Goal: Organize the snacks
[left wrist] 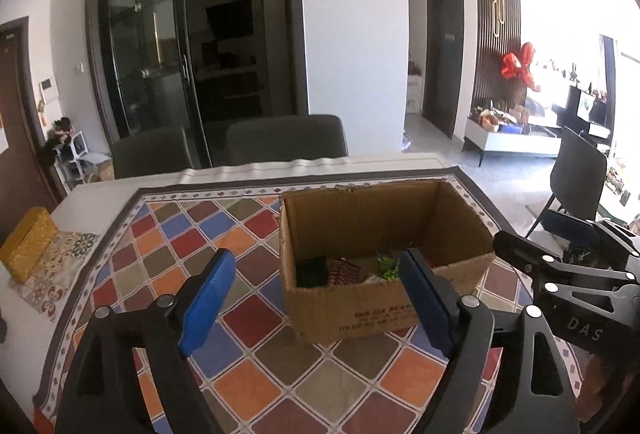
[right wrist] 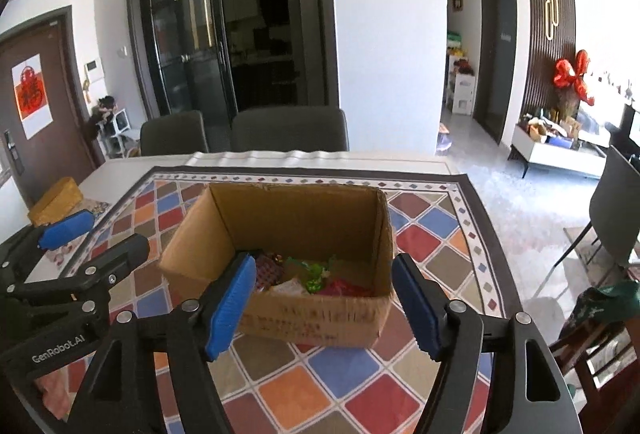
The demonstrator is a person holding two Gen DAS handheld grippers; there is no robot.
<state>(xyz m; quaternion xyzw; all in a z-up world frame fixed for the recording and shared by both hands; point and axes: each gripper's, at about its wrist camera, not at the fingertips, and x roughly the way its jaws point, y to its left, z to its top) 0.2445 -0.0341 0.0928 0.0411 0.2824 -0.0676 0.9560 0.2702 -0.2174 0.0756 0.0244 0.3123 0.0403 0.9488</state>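
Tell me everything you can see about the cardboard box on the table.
The cardboard box is plain brown corrugated card, open-topped, with faint print on its near wall. It stands upright on the checked tablecloth. Snack packets, green and red among them, lie on its bottom. Neither gripper touches it.

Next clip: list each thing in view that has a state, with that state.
Cardboard box: open-topped, upright on the tablecloth, snacks inside.
Snack packets: lying loose on the box floor.
Left gripper: open, nothing between the jaws.
Right gripper: open, nothing between the jaws.
Patterned tablecloth: spread flat on the table.
Glass sliding door: partly open.
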